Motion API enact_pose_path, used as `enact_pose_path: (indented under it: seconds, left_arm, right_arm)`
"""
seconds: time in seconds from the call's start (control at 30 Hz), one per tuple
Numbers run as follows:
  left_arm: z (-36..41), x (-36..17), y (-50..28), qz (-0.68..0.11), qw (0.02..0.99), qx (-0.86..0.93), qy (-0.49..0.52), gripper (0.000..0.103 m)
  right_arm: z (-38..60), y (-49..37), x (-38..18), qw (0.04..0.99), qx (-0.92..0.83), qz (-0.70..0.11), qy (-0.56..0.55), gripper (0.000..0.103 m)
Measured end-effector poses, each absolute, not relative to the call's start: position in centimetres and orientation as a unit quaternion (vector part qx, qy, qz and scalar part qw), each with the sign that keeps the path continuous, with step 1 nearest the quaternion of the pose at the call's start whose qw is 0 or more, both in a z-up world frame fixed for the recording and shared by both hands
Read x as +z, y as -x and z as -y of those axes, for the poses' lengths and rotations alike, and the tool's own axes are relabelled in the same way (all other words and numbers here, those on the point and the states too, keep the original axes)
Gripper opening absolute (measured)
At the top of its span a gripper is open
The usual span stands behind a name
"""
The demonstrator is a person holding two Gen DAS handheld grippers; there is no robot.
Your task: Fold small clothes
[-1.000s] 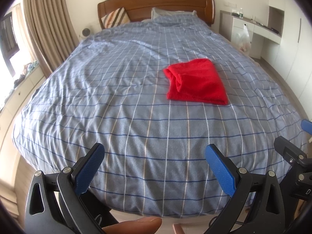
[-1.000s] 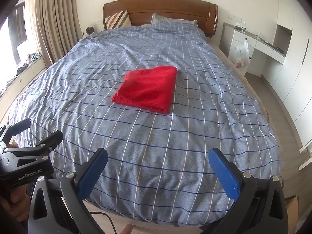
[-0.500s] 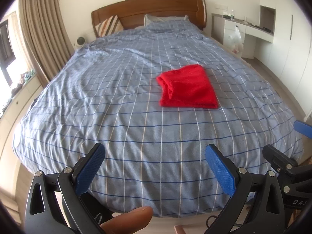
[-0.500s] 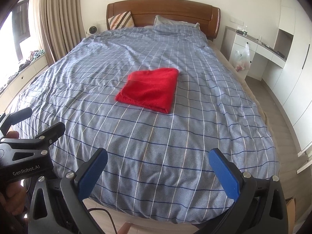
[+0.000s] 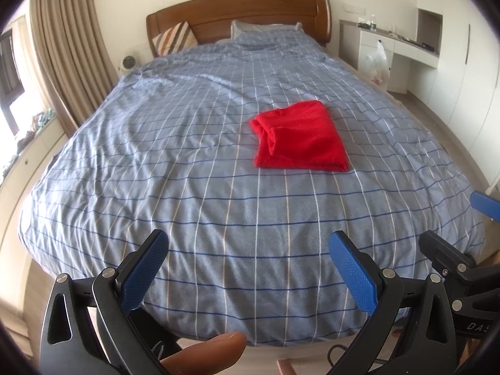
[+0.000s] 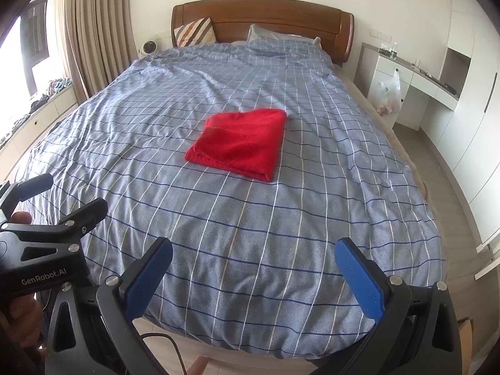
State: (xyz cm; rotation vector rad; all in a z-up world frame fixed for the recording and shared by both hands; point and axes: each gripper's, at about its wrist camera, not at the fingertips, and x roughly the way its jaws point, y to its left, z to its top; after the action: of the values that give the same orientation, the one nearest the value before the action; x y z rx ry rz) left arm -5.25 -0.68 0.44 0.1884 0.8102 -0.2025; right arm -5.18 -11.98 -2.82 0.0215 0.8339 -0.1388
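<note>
Two grippers are mine, and both hang past the foot of the bed (image 5: 131, 143). My left gripper (image 5: 248, 273) has its two blue fingers spread wide, holding nothing. One red cloth (image 5: 301, 136), folded into a neat square, lies flat on the checked blue blanket, near the middle of the bed and well apart from both grippers. My right gripper (image 6: 254, 278) has its two fingers wide apart too, and they hold nothing. I count two pillows (image 6: 193, 32) by the one brown headboard (image 6: 275, 15).
</note>
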Motion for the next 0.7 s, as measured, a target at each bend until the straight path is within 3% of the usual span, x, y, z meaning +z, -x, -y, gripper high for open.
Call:
enact_pose_path:
  seconds: [0.7]
  left_arm:
    - [0.9, 2.0, 4.4, -0.378, 0.918, -0.092, -0.072, 0.103]
  right_arm:
    - [12.9, 3.3, 0.0, 0.929, -0.082, -0.362, 0.0, 0.102]
